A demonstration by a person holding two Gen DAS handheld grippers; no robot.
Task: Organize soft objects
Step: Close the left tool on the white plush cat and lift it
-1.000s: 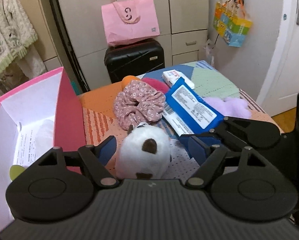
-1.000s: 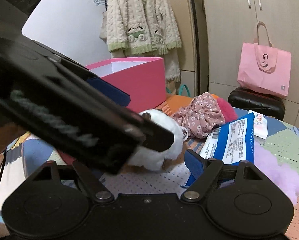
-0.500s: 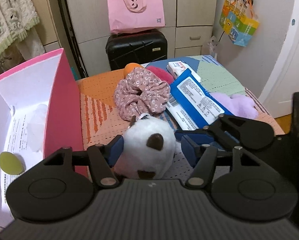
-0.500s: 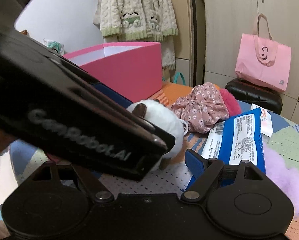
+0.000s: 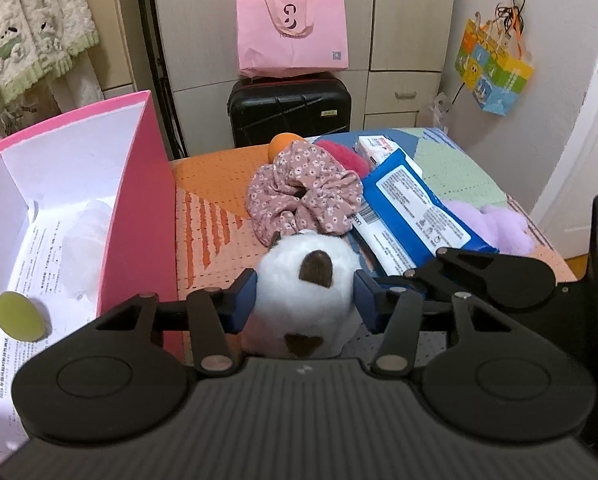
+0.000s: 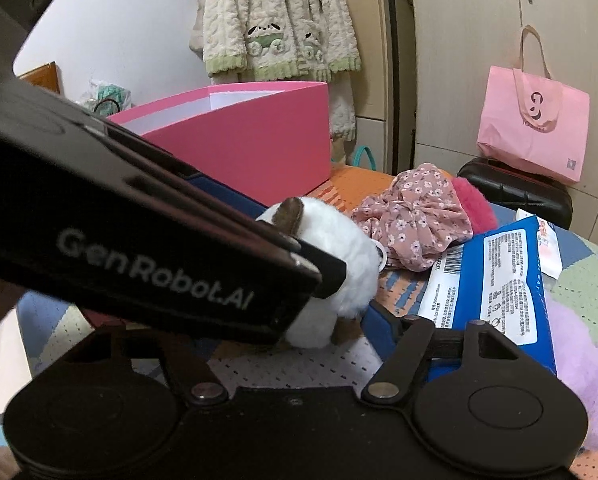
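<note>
A white plush toy [image 5: 305, 292] with brown ears sits on the patterned table mat [image 5: 211, 216]. My left gripper [image 5: 305, 298] is closing on it, and its blue pads [image 5: 241, 300] press into the fur on both sides. In the right wrist view the same plush toy [image 6: 339, 256] shows past the left gripper's body [image 6: 139, 248]. My right gripper [image 6: 295, 324] hovers just in front of it, jaws apart and closing. Only its right fingertip [image 6: 375, 316] shows, close to the toy's brown foot but not gripping it. An open pink box [image 5: 139, 208] stands to the left.
Behind the plush lie a floral scrunchie [image 5: 303, 196], a red fluffy piece [image 5: 347, 156], an orange ball [image 5: 281, 144], a blue wipes pack [image 5: 415, 208], a small white pack [image 5: 379, 146] and a lilac fluffy thing [image 5: 499, 224]. A black suitcase [image 5: 289, 108] with a pink bag [image 5: 293, 36] stands beyond the table.
The left gripper's jaws have closed in from wide apart until the pads meet the plush toy. The right gripper's visible finger has come inward a little.
</note>
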